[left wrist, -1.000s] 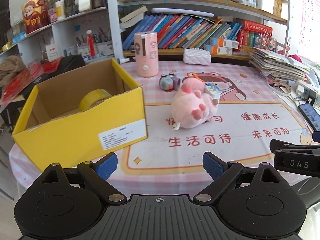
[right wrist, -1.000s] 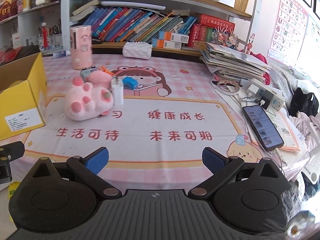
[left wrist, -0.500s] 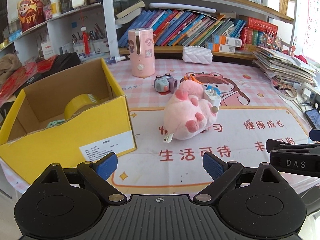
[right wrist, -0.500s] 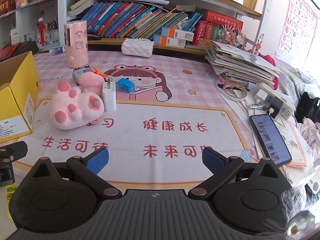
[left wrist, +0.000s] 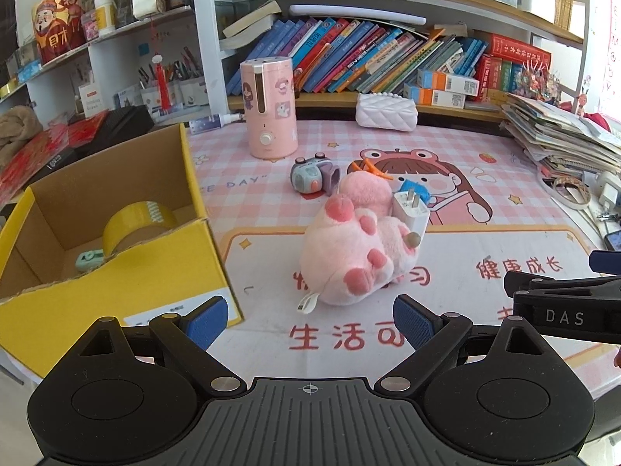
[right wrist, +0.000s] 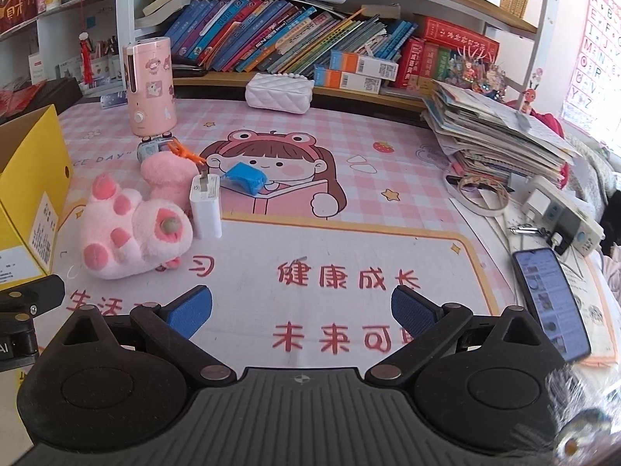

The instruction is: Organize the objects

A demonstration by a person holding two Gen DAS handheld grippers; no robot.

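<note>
I am at the approach step: my left gripper (left wrist: 309,320) and my right gripper (right wrist: 302,310) both hang over the near edge of the pink printed desk mat (right wrist: 388,202), each with its blue ribbed pads spread wide and nothing between them. The things to tidy lie ahead in a loose cluster: a fluffy pink plush toy (left wrist: 355,250) on its back, a smooth white plastic plug charger (right wrist: 205,207) standing upright against it, a crinkly blue packet (right wrist: 244,178) just behind, and a small grey toy camera (left wrist: 312,174). The open yellow cardboard box (left wrist: 116,299) sits on the left, with a roll of glossy yellow tape (left wrist: 136,225) already inside. I judge the plush comes next: it is soft and rounded, so my left pads should straddle its bulk, squeeze firmly, then swing it over the box rim
</note>
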